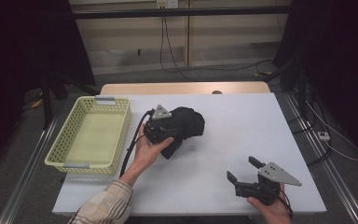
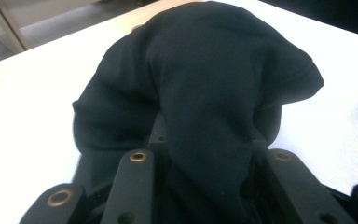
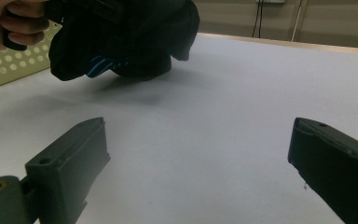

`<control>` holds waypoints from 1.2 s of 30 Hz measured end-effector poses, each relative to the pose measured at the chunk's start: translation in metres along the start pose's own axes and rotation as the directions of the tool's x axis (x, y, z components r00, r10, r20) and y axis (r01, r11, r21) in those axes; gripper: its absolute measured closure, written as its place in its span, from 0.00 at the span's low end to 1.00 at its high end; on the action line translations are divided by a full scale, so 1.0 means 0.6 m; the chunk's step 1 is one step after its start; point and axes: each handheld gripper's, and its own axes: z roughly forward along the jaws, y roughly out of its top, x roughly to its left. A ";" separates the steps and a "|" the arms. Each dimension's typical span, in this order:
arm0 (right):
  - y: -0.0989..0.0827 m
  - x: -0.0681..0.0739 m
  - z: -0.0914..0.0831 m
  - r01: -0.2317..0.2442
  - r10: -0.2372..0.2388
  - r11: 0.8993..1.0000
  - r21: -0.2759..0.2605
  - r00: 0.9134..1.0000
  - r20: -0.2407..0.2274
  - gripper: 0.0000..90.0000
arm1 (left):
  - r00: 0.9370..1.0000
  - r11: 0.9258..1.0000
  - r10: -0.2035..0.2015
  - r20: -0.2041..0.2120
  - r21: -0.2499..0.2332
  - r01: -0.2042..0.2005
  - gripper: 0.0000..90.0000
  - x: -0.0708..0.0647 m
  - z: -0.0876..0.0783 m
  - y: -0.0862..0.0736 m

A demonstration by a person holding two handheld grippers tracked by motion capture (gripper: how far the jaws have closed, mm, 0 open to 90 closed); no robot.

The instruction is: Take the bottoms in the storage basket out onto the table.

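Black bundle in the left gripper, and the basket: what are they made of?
Black bundle: soft knit-like fabric, matte; it drapes and folds between the left gripper's fingers, with blue stripes showing in the right gripper view. Basket: looks like moulded plastic, pale yellow-green, walls perforated with regular holes.

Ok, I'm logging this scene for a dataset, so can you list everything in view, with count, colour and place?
black garment: one, black with blue stripes on its underside, bunched at mid-table, caught between the left gripper's jaws.
basket: one, pale yellow-green perforated plastic with grey handles, on the table's left edge.
table: one, white top with a wooden far strip.
cables: several, black, on the floor behind the table.
left gripper: one, black with grey plate, shut on the garment.
right gripper: one, black with grey plate, jaws open, near the table's front right.
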 end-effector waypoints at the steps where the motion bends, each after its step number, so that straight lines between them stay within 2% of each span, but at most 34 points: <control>1: 0.000 0.000 0.000 0.000 0.000 1.000 -0.001 1.000 -0.001 0.05 | 1.000 1.000 0.000 0.006 0.001 0.000 0.75 -0.002 0.002 0.000; 9: 0.000 0.000 0.000 -0.004 0.004 1.000 0.000 1.000 0.003 0.05 | 0.998 1.000 -0.019 0.064 0.017 0.018 0.73 -0.007 0.016 -0.007; 17: 0.000 0.000 0.000 -0.005 0.005 1.000 0.001 1.000 0.002 0.05 | 0.998 0.999 -0.006 0.059 0.041 0.003 0.76 -0.013 0.028 -0.012; 36: 0.000 0.000 0.000 -0.002 0.002 1.000 0.000 1.000 0.002 0.05 | 0.998 0.992 0.017 0.068 0.123 -0.026 0.70 -0.026 0.059 -0.028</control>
